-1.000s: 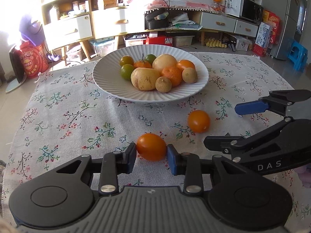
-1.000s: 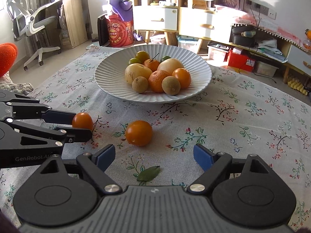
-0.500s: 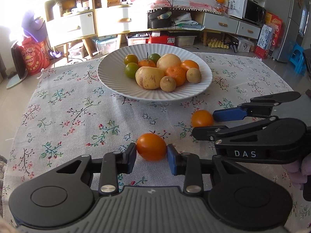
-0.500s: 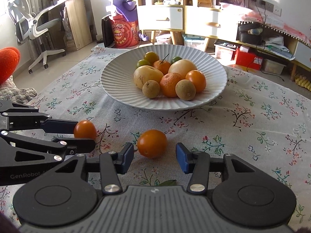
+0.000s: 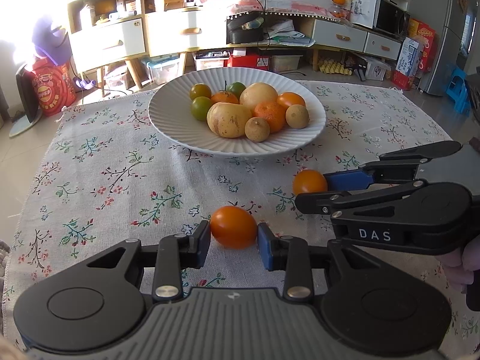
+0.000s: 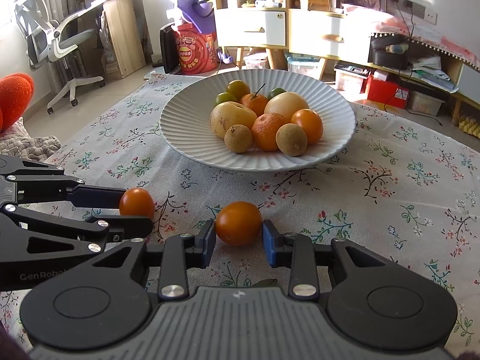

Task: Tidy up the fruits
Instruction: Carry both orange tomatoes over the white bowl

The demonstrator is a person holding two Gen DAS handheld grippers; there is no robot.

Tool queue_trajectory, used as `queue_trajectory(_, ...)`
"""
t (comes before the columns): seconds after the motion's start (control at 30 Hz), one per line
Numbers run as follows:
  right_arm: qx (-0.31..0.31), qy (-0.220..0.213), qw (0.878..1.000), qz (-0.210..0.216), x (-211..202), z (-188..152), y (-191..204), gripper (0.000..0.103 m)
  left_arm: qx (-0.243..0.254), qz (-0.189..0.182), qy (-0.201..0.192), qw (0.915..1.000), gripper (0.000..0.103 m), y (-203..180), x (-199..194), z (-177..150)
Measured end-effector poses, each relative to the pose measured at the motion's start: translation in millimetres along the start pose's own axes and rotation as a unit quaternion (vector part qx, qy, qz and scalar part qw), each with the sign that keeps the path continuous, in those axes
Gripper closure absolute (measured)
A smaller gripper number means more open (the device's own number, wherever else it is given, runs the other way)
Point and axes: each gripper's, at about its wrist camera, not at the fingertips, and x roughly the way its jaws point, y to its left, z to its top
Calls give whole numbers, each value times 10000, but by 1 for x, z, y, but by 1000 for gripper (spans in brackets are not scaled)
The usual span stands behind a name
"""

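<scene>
Floral tablecloth [image 5: 99, 162] spread beneath everything. At its far middle, wide white ribbed plate [image 5: 168, 120], heaped with fruit: two pale yellow melons, two mandarins, two brown longans, small green tomatoes and one orange tomato.

On the near side of the plate, two black handheld tools, side by side. Left gripper [image 5: 233, 240] narrowed onto an orange tomato [image 5: 233, 226] resting on the cloth, blue pads pressed to both its sides. Right gripper [image 6: 238, 238], jaws just closing, pads now meeting a second orange tomato [image 6: 238, 222], also on the cloth, slightly closer to the plate than the first. Both tomatoes well short of the plate rim, near each other but apart.
</scene>
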Motion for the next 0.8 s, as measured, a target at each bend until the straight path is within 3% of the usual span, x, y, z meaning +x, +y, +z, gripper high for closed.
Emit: queue_trajectory(0.8,239,-435,9988,56,-24,19,-9,73,-83,-165,-330,9993,67,0,-11,20)
